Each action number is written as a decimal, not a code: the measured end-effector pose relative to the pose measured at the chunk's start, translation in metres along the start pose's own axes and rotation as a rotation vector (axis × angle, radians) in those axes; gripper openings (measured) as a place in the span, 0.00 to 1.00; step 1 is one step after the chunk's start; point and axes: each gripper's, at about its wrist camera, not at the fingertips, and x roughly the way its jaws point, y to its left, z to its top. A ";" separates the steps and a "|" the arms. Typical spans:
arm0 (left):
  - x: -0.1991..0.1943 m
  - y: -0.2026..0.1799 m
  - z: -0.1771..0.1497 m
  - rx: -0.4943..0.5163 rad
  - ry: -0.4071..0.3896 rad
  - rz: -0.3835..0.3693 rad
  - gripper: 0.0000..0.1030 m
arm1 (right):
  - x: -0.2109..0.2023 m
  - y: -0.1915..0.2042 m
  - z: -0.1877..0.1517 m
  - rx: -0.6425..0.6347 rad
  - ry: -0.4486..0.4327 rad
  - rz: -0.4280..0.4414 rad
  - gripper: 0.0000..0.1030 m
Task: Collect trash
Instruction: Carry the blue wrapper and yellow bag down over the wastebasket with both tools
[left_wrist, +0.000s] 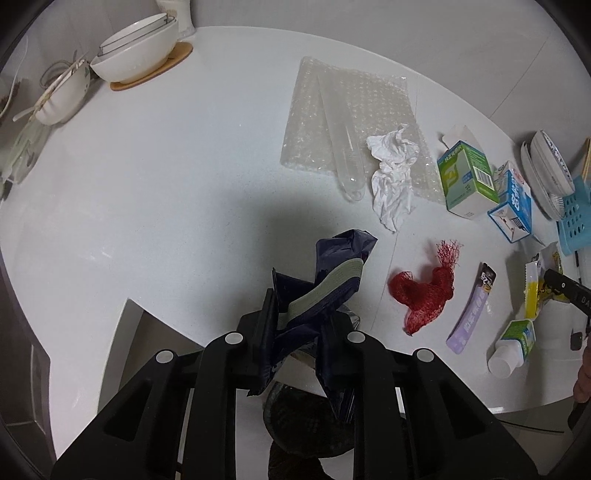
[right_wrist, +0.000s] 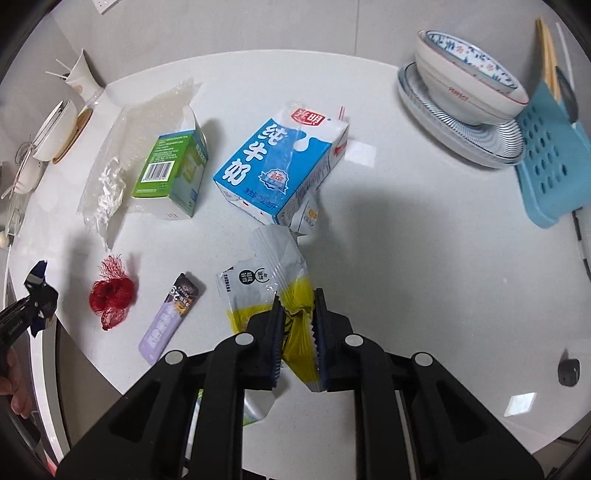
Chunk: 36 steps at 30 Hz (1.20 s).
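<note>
My left gripper (left_wrist: 297, 314) is shut on a crumpled dark blue wrapper (left_wrist: 325, 273), held over the table's near edge above a dark bin (left_wrist: 306, 421). My right gripper (right_wrist: 298, 306) is shut on a yellow and white snack wrapper (right_wrist: 269, 266) lying on the white table. Loose trash on the table: a red net (left_wrist: 421, 291), a purple sachet (left_wrist: 471, 310), a crumpled tissue (left_wrist: 391, 173), bubble wrap (left_wrist: 343, 110), a green carton (left_wrist: 467, 177), a blue milk carton (right_wrist: 280, 162) and a small white bottle (left_wrist: 511, 350).
Stacked white bowls on a wooden coaster (left_wrist: 136, 48) stand at the back left. A patterned bowl on plates (right_wrist: 469, 81) and a blue perforated basket (right_wrist: 550, 155) stand at the back right. A small black object (right_wrist: 569, 373) lies at the right.
</note>
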 end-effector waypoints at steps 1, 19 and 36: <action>-0.004 0.001 -0.003 0.005 -0.006 -0.004 0.18 | -0.005 0.004 -0.004 0.008 -0.015 -0.004 0.13; -0.061 0.005 -0.025 0.089 -0.090 -0.103 0.18 | -0.089 0.022 -0.056 0.131 -0.201 -0.008 0.13; -0.079 0.009 -0.078 0.129 -0.097 -0.165 0.17 | -0.131 0.063 -0.132 0.116 -0.268 0.024 0.13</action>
